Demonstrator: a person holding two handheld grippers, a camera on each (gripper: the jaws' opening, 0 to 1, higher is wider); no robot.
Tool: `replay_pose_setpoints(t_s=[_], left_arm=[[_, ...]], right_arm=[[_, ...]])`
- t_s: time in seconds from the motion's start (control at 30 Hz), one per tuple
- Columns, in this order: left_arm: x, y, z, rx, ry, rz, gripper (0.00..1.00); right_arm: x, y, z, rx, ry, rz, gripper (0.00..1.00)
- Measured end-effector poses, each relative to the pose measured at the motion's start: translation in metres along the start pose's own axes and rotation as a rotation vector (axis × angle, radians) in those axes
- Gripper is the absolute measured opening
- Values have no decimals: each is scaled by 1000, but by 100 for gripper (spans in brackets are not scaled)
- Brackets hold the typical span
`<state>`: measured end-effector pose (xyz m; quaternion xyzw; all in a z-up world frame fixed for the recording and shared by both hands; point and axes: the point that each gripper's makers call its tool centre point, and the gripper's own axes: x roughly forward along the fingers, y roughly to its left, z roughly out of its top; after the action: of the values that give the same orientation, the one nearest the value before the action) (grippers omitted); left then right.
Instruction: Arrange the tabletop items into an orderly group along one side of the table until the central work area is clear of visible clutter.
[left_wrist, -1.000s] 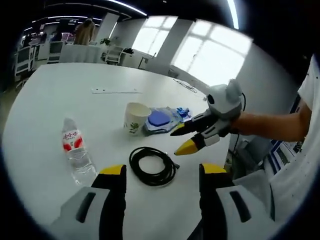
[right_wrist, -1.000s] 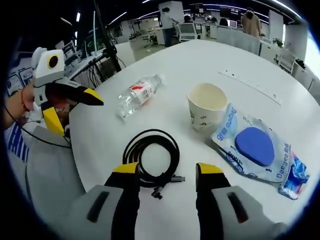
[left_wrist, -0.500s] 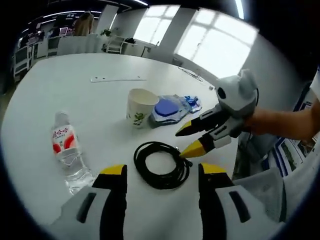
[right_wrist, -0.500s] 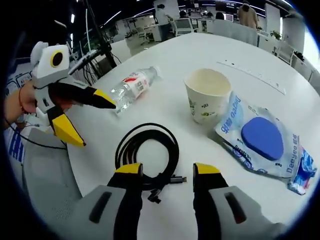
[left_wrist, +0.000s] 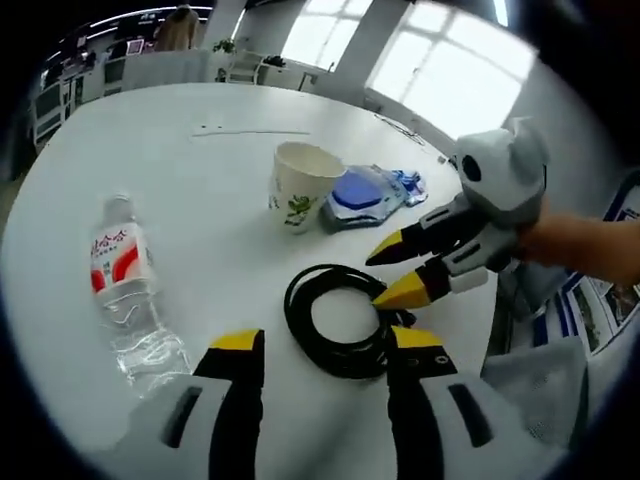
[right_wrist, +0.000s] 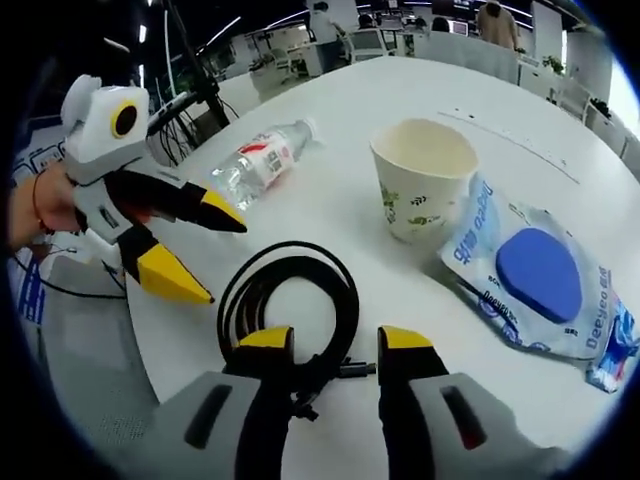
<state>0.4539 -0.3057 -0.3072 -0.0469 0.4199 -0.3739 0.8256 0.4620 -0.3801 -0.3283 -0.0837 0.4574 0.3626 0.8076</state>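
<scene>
Both tools converge on the coiled black cable (right_wrist: 295, 305) lying flat near the close edge of the white worktop (left_wrist: 200, 180), probably because it is the nearest loose item to move first: the right hand-held gripper (right_wrist: 328, 340) has its jaws spread astride the coil's near arc, while the left hand-held gripper (right_wrist: 190, 250), jaws also spread and holding nothing, points at the coil from the left. I count one cable, one plastic water bottle (left_wrist: 125, 290) lying on its side, one upright paper cup (right_wrist: 425, 180) and one blue packet (right_wrist: 535, 285) just beside the cup, all still scattered across the middle.
</scene>
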Motion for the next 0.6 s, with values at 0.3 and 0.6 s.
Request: replay_pose_setpoints(t_s=[0.3, 0.6], left_arm=[[13, 3, -9, -5, 43, 45, 37], [21, 6, -17, 10, 75, 82, 22]], right_arm=[[6, 0, -4, -12, 15, -15, 19], [9, -2, -6, 4, 24, -40, 13]])
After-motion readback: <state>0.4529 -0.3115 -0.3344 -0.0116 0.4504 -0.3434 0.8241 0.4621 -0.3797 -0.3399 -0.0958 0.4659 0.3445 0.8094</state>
